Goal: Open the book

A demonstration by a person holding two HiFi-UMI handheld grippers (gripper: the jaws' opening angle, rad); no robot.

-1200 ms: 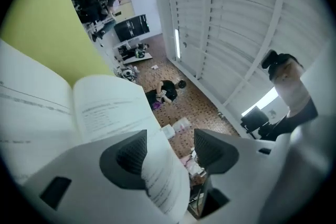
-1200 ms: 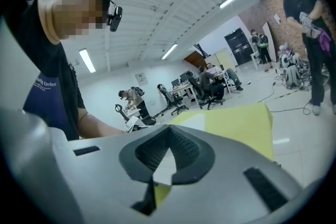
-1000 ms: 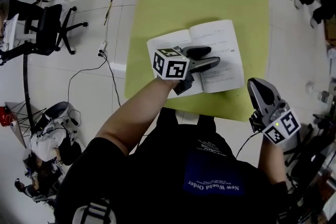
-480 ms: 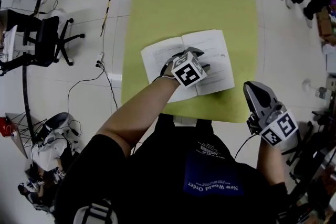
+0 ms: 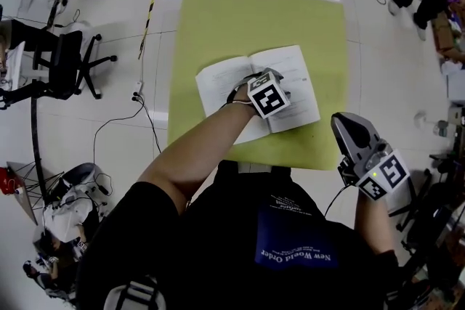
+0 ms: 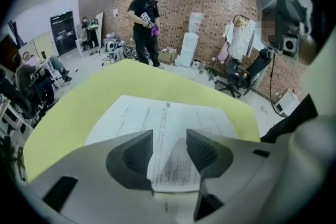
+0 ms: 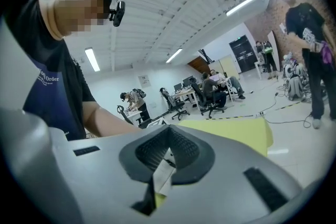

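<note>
- Where the head view looks down, a yellow-green table (image 5: 218, 25) is seen, and the book (image 5: 218, 76) is laid open on it, toward the near edge.
- The left gripper (image 6: 169, 140) is pointed steeply down over the book's middle. Its jaws are closing, part-way apart.
- The right gripper (image 5: 343, 123) is held off the table's near right corner, jaws brought together on nothing.
- A raised page (image 6: 176, 168) is seen between the left jaws, with no pad pressed on it.

Head cam overhead; all 3 share table (image 5: 254, 18).
</note>
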